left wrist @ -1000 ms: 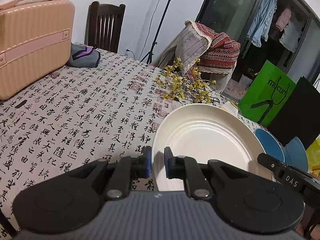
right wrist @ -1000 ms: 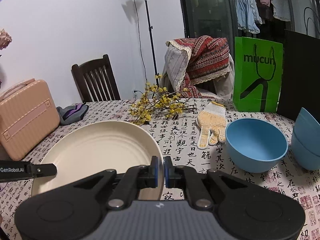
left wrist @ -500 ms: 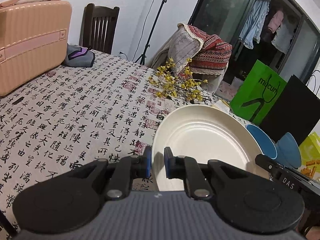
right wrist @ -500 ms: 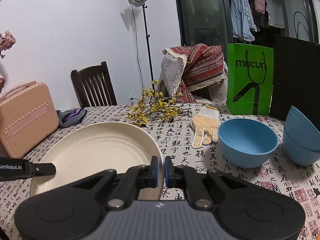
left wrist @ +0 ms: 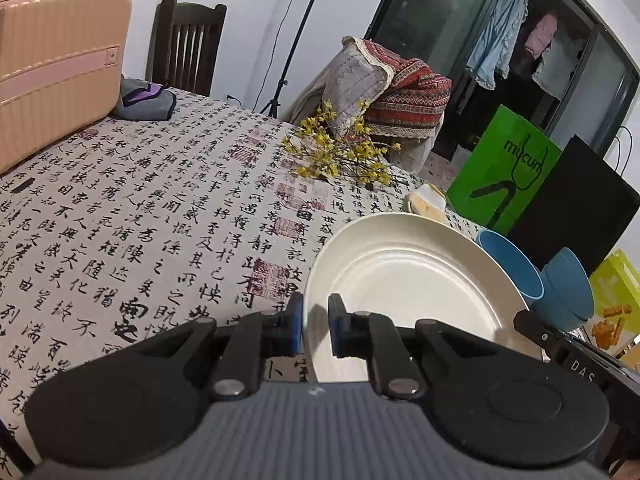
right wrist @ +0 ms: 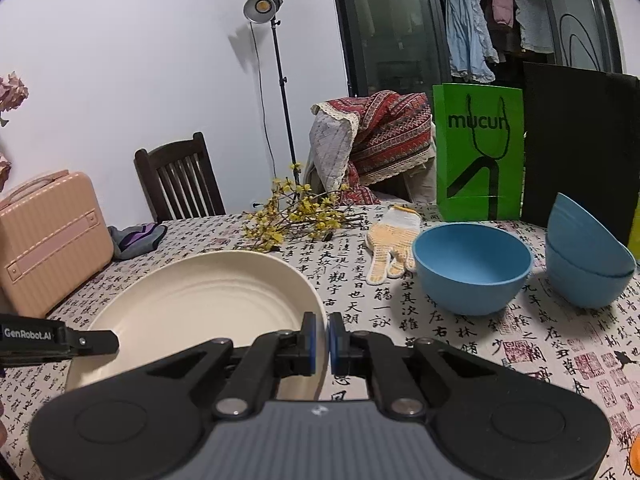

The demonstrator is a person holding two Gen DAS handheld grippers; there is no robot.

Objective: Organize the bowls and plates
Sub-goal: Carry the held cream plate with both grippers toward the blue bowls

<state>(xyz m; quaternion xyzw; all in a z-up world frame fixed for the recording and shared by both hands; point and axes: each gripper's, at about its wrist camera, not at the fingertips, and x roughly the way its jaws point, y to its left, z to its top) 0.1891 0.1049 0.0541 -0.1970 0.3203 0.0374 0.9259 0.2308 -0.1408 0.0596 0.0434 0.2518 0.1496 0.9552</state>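
A large cream plate (left wrist: 412, 280) (right wrist: 208, 304) hangs a little above the calligraphy tablecloth, held from both sides. My left gripper (left wrist: 314, 330) is shut on its left rim. My right gripper (right wrist: 321, 338) is shut on its right rim, and its black tip shows at the lower right of the left wrist view. To the right of the plate stands a single blue bowl (right wrist: 472, 272) (left wrist: 510, 264). Further right sits a stack of two blue bowls (right wrist: 588, 260) (left wrist: 568, 288), tilted.
On the table (left wrist: 160, 208) lie a pink suitcase (left wrist: 52, 68) at the far left, a grey-purple pouch (right wrist: 138, 238), yellow flower twigs (right wrist: 296, 212) and a knit glove (right wrist: 390, 246). A green paper bag (right wrist: 478, 152) and a black bag (right wrist: 580, 144) stand behind the bowls. Chairs line the far edge.
Both grippers have carried the plate to the right across the table and slightly lower; the blue bowls now look nearer. Both grips stay the same.
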